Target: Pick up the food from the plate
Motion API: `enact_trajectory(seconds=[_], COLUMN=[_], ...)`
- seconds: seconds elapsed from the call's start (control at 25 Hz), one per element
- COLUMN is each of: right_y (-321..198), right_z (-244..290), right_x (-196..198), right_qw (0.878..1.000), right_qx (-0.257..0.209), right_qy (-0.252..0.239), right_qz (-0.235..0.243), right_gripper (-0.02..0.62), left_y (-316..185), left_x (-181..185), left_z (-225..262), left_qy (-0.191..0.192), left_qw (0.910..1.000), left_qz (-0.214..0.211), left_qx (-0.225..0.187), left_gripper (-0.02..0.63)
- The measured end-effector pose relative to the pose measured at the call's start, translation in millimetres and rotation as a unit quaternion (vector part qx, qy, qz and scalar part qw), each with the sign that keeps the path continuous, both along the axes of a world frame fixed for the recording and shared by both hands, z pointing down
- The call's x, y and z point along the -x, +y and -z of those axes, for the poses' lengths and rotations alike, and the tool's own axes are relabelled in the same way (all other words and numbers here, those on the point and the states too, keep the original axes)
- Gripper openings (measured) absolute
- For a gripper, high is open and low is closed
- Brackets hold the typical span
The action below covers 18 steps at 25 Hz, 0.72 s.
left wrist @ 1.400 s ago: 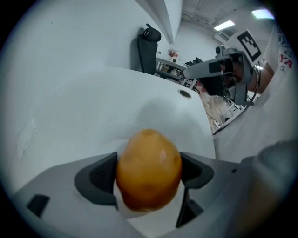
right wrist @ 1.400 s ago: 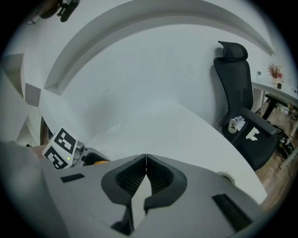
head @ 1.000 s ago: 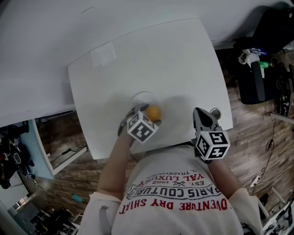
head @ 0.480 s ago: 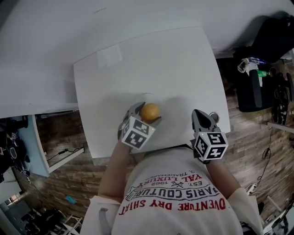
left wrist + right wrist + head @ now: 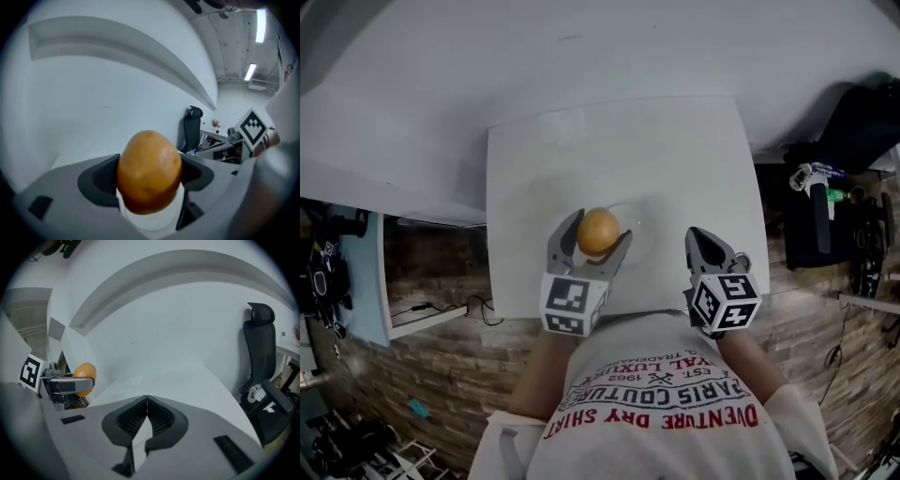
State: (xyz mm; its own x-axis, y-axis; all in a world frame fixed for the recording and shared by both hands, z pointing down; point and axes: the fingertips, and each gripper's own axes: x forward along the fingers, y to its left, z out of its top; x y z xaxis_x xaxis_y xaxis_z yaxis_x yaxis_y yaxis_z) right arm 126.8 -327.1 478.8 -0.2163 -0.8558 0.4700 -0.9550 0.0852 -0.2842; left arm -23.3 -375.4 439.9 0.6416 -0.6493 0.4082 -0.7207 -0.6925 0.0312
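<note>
The orange food (image 5: 599, 231), a round and smooth piece, sits between the two jaws of the left gripper (image 5: 598, 234), close to their tips. In the left gripper view the food (image 5: 149, 164) fills the gap of the left gripper (image 5: 149, 180), and both jaws press on its sides, so this gripper is grasping it firmly. The clear plate (image 5: 639, 231) lies on the white table (image 5: 675, 159), just in front of this gripper's jaws and a little to their right. From above, the food overlaps the left rim of the plate. I cannot tell if it touches the plate or hangs over it.

The right gripper (image 5: 705, 242) is to the right of the plate, apart from it, over the near edge of the table. In the right gripper view the right gripper (image 5: 146, 400) is clenched: its jaws meet at the tips and nothing is between them. Far to the left of these jaws, the same view shows the left gripper (image 5: 65, 385) with the food (image 5: 85, 376) in it. To their right, beyond the table, stands a black office chair (image 5: 260, 348).
</note>
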Motion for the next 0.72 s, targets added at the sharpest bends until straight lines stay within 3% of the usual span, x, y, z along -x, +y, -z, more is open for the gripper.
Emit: enact_trajectory(seconds=[0.32, 0.56, 0.72], right_y=[-16, -23, -23], right_z=[57, 76, 78], right_x=[36, 55, 63], right_qw=[0.996, 0.992, 0.99], right_qx=[-0.08, -0.108, -0.113], right_qy=[0.007, 0.019, 0.024], right_qz=[0.041, 0.064, 0.076], right_gripper=[0.012, 0.012, 0.012], left_y=[-2, -5, -6], left_x=[54, 66, 67], left_z=[53, 58, 58], left_qy=[0.053, 0.08, 0.075], left_qw=[0.9858, 0.9787, 0.9798], left_qz=[0.135, 0.171, 0.166], left_qx=[-0.084, -0.081, -0.084], left_gripper=[0.373, 0.373, 0.373])
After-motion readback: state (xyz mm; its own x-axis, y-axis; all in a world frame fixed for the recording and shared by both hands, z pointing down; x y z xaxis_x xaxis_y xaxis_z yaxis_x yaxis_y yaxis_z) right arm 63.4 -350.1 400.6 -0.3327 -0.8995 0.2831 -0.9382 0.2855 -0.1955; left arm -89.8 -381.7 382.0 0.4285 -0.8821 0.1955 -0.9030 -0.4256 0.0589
